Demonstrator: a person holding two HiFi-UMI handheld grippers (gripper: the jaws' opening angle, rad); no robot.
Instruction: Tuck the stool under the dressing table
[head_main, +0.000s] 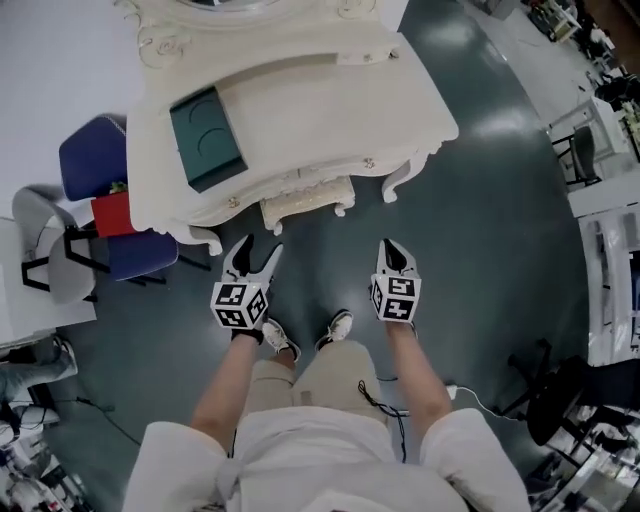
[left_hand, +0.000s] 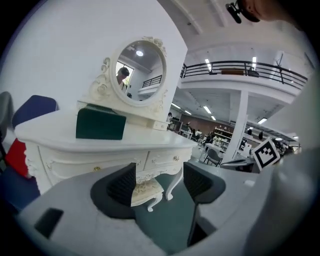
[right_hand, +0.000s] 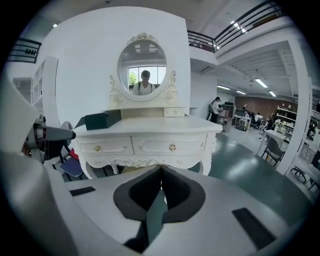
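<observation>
The white dressing table (head_main: 320, 90) with its oval mirror (right_hand: 142, 62) stands against the wall. The cream stool (head_main: 305, 203) sits beneath it, only its carved front edge and legs showing past the tabletop. My left gripper (head_main: 255, 258) hangs in the air in front of the stool, open and holding nothing. In the left gripper view the stool (left_hand: 146, 189) shows in the distance between the jaws of the left gripper (left_hand: 160, 182). My right gripper (head_main: 393, 255) hovers to the right, shut on nothing. In the right gripper view the right gripper (right_hand: 161, 175) faces the table's drawers (right_hand: 150, 146).
A dark green box (head_main: 205, 138) lies on the tabletop's left side. A blue chair (head_main: 95, 150), a red item (head_main: 112, 213) and a grey chair (head_main: 55, 255) crowd the table's left. White shelving (head_main: 610, 280) and a black chair base (head_main: 545, 385) stand at right. My feet (head_main: 305, 335) are just behind the grippers.
</observation>
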